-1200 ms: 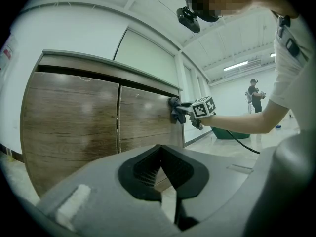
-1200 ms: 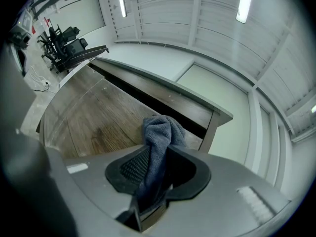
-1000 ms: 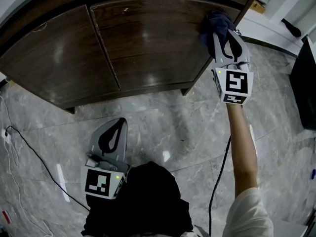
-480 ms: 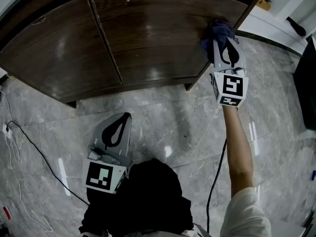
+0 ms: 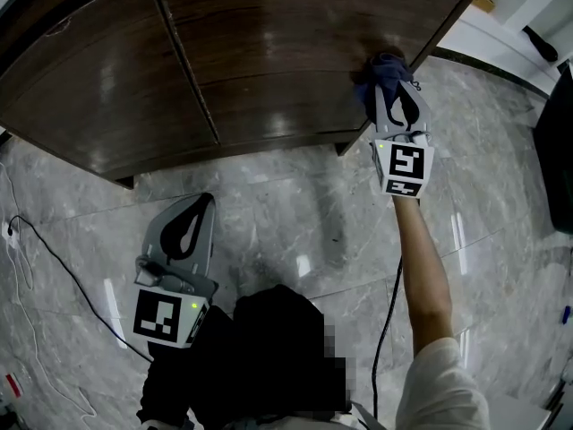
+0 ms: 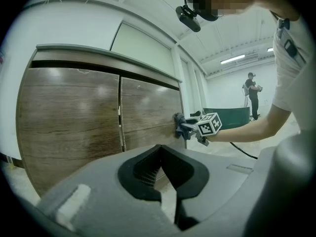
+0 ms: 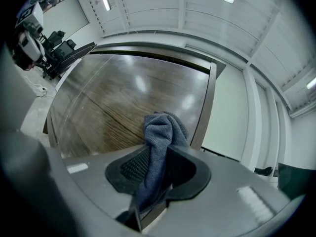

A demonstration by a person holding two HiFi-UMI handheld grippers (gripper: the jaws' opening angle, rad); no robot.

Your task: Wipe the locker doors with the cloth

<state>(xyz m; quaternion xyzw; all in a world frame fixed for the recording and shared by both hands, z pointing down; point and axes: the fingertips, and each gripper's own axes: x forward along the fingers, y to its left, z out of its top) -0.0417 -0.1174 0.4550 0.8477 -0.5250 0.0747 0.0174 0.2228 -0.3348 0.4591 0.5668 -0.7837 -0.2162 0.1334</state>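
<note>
The locker is a dark wooden cabinet with a left door [image 5: 89,88] and a right door [image 5: 277,52]. My right gripper [image 5: 387,86] is shut on a blue-grey cloth [image 5: 380,68]. It presses the cloth against the right door near its right edge, low down. In the right gripper view the cloth [image 7: 160,132] bunches up between the jaws against the wood [image 7: 113,107]. The left gripper view shows the cloth [image 6: 178,124] on the door from the side. My left gripper [image 5: 201,202] hangs over the floor in front of the left door, shut and holding nothing.
The floor is grey marble tile [image 5: 295,213]. A black cable [image 5: 54,258] runs along it at the left, and another [image 5: 389,303] hangs below my right arm. A dark object [image 5: 555,141] stands at the right edge. A person [image 6: 253,90] stands far off.
My right gripper has slid the cloth down along the right door's right edge. My left gripper has drifted a little to the left.
</note>
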